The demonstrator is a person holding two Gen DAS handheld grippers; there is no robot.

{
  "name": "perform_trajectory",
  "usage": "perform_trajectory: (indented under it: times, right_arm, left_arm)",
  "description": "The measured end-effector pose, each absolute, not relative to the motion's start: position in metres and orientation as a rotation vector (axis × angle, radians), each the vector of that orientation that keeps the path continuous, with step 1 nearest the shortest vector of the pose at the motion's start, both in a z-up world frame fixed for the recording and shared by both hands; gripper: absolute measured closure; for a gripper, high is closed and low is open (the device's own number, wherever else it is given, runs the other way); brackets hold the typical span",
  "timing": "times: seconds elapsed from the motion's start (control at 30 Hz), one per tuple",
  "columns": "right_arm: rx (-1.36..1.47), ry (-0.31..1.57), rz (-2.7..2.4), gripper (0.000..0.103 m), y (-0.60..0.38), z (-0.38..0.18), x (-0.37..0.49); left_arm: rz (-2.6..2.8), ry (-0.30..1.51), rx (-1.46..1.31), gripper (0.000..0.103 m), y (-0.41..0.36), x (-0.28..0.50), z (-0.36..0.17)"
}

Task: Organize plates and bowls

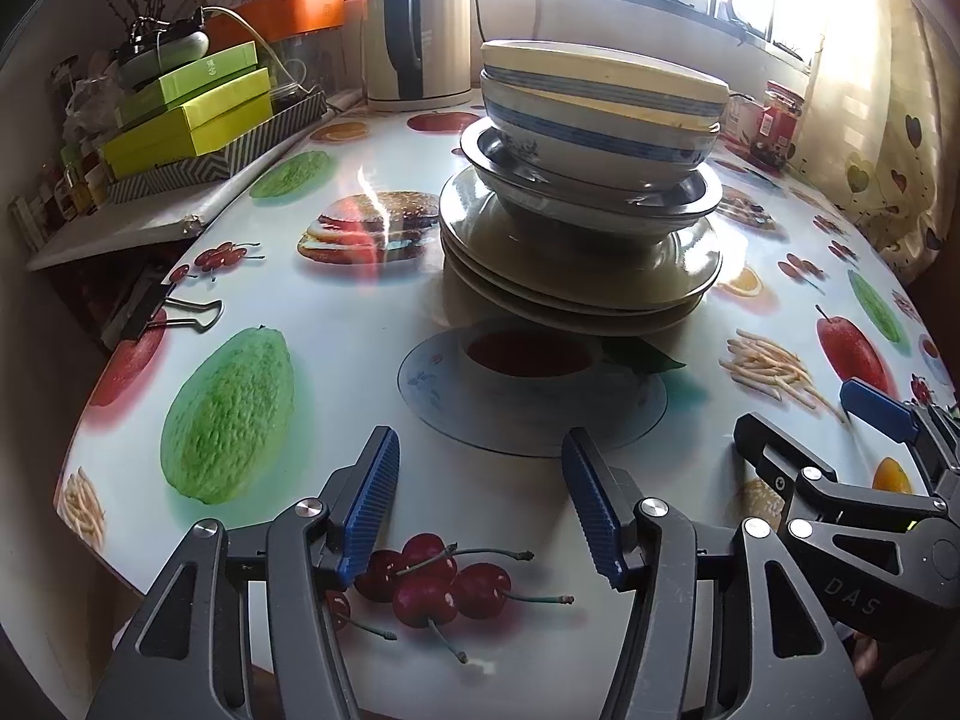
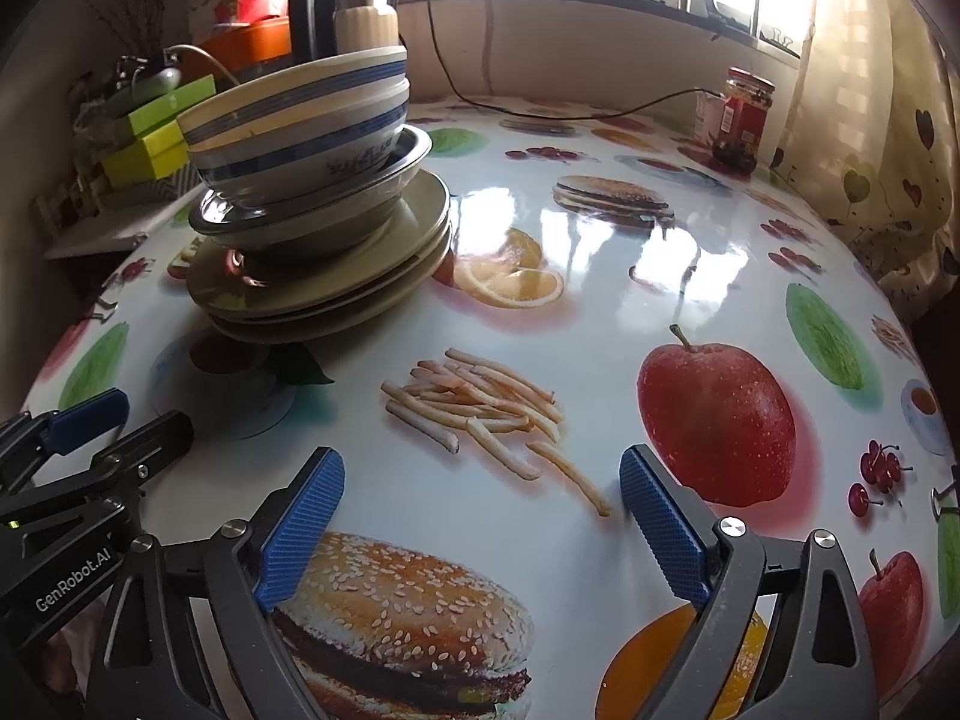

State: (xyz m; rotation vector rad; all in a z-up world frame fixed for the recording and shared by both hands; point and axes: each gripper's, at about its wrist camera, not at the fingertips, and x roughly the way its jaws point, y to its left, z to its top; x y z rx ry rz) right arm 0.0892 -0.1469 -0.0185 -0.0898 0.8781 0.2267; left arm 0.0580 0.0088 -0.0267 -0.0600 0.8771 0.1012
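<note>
On the round table [image 2: 600, 252], covered in a glossy cloth printed with fruit, burgers and fries, all the crockery stands in one pile toward the far left. At the bottom lie three wide, pale beige plates [image 1: 576, 276], slightly staggered; on them sits a shallow steel-grey bowl [image 1: 600, 192], and nested in that are two white ceramic bowls with blue bands [image 1: 600, 114], the upper one tilted a little. Both grippers hang low over the near edge of the table, well short of the pile. The left gripper [image 1: 480, 492], black-framed with ribbed blue pads, has its jaws apart with nothing between them, only printed cherries below. The right gripper [image 2: 480, 516] stands just beside it, its jaws spread wider still and likewise empty, above a printed burger. Behind the pile a cream and grey electric kettle [image 1: 420, 30] stands by the window, lime-green boxes [image 1: 192, 108] are heaped at left, and a red-labelled glass jar [image 2: 744, 120] sits at far right.
</note>
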Motion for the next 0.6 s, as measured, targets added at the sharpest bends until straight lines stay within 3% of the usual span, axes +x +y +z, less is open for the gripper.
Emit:
perform_trajectory:
  times: [0.6]
  right_arm:
    - [-0.090,0.876,0.227,0.008,-0.1471,-0.0186,0.0885]
  left_arm:
    - [0.102,0.875,-0.059,0.044,0.0083,0.0582,-0.0266]
